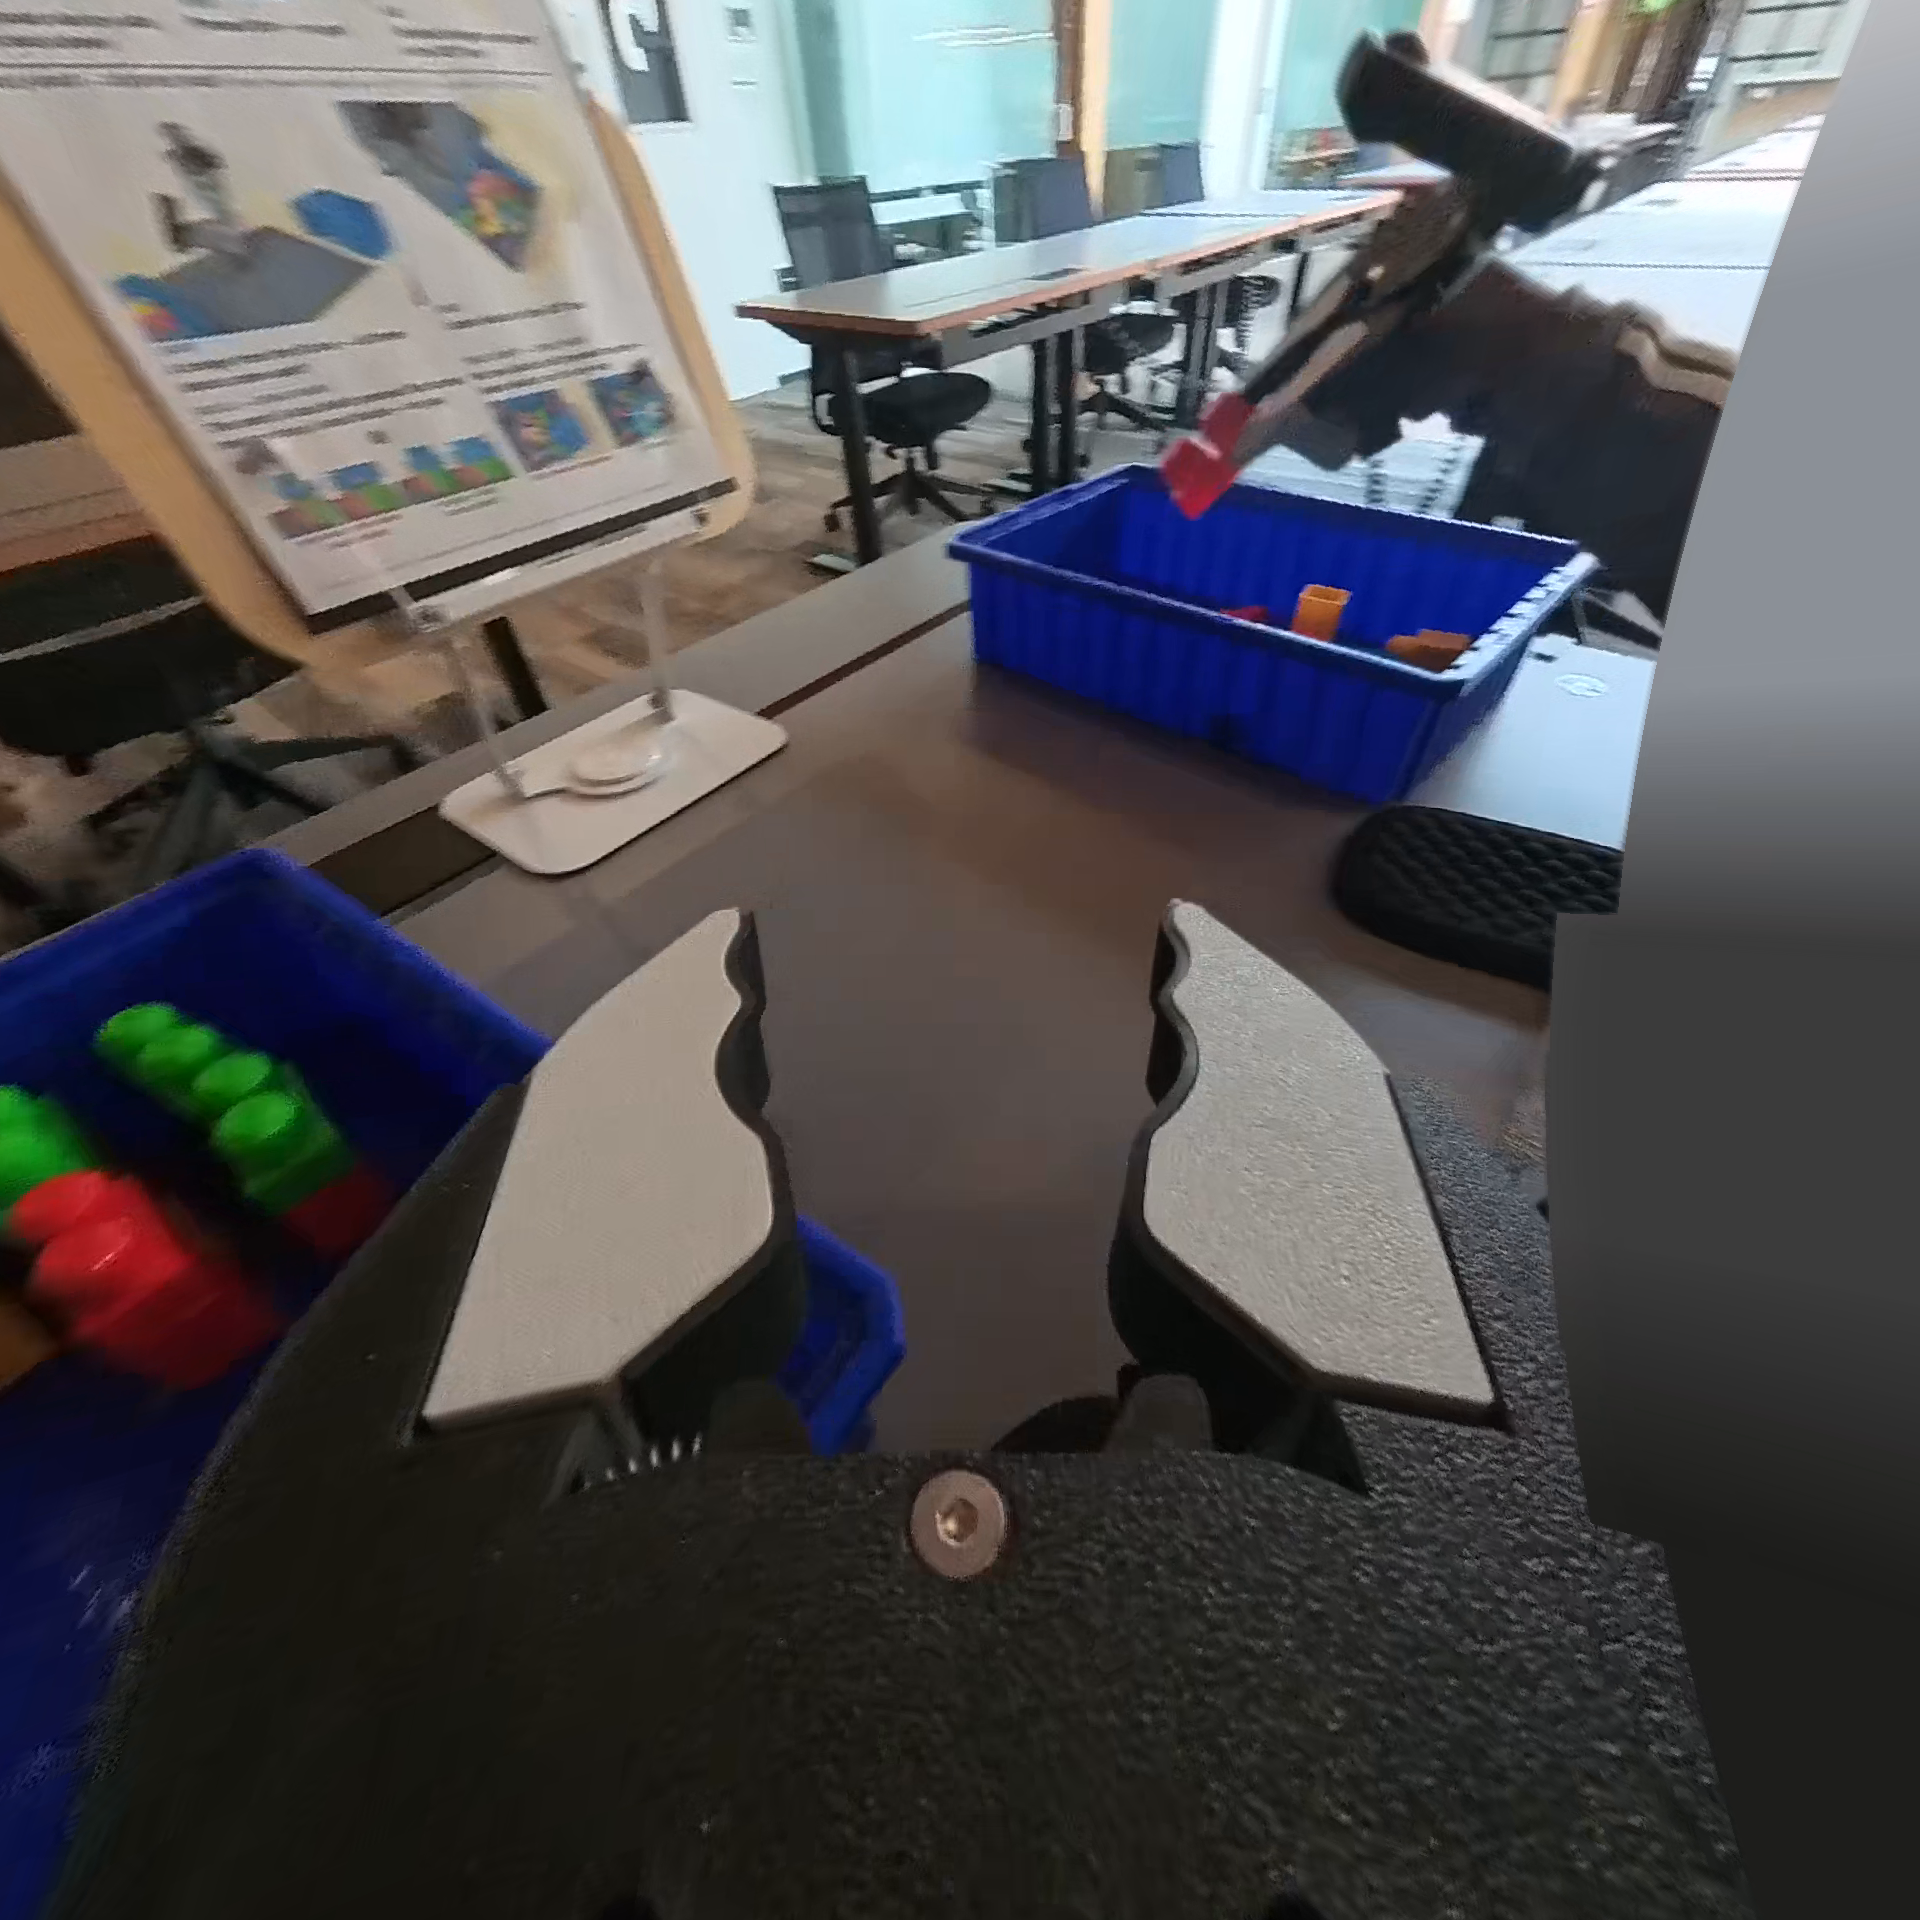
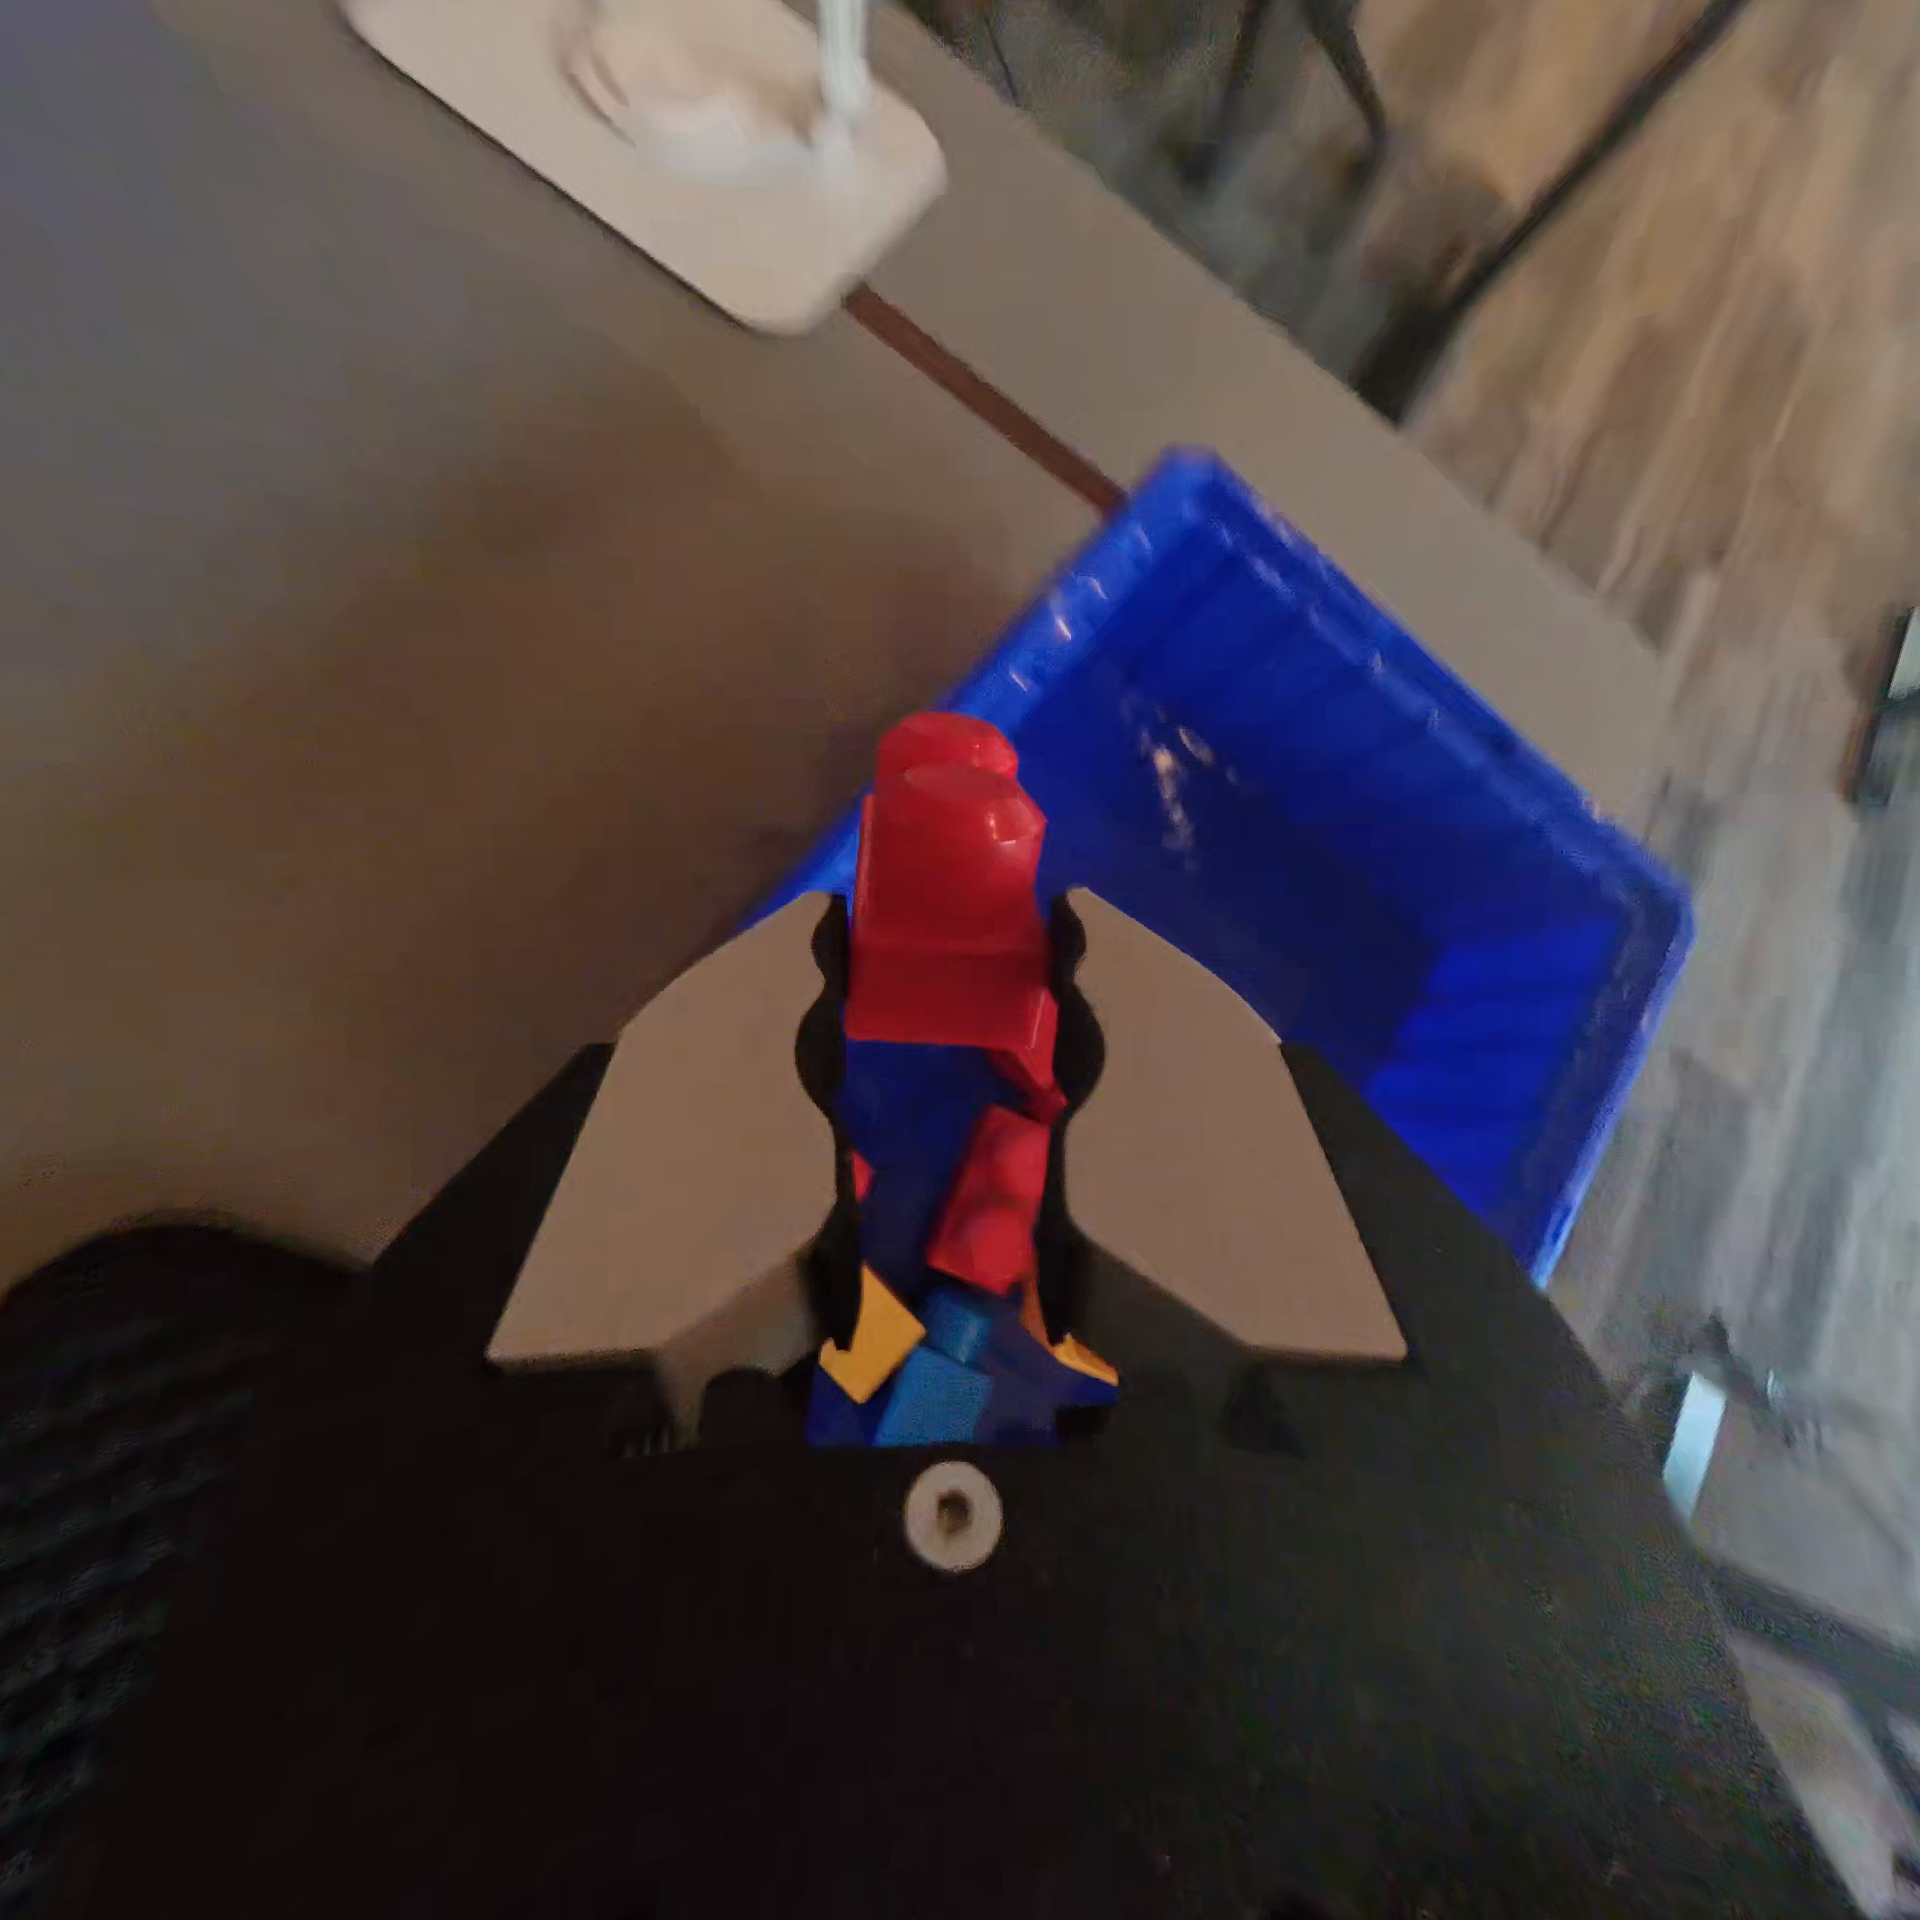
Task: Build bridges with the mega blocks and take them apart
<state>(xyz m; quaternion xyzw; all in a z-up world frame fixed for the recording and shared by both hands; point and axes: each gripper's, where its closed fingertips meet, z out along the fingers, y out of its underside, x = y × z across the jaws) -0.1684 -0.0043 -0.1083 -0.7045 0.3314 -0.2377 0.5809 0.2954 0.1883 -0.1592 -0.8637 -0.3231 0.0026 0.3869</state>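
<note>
Holding: right gripper (image 2: 951, 997) fingers clenched on red block (image 2: 951, 904), over far blue bin (image 2: 1351, 831).
Left gripper (image 1: 956, 1049): fingers released, empty, above table (image 1: 935, 810).
Near bin (image 1: 260, 935): at 9 o'clock, green and red blocks (image 1: 218, 1091).
Advice: lower block inside the rim before release.

A red block (image 2: 951, 914) is seen between grey-and-black tongs (image 2: 948, 914); green and red blocks (image 1: 208, 1153) are seen in a blue bin (image 1: 343, 935) on the dark brown bench (image 1: 935, 831).

Blocks (image 1: 1322, 613) in bin (image 1: 1195, 665)

Near blue bin (image 1: 260, 935) cut off at left edge, its blocks (image 1: 208, 1091) blurred
</note>
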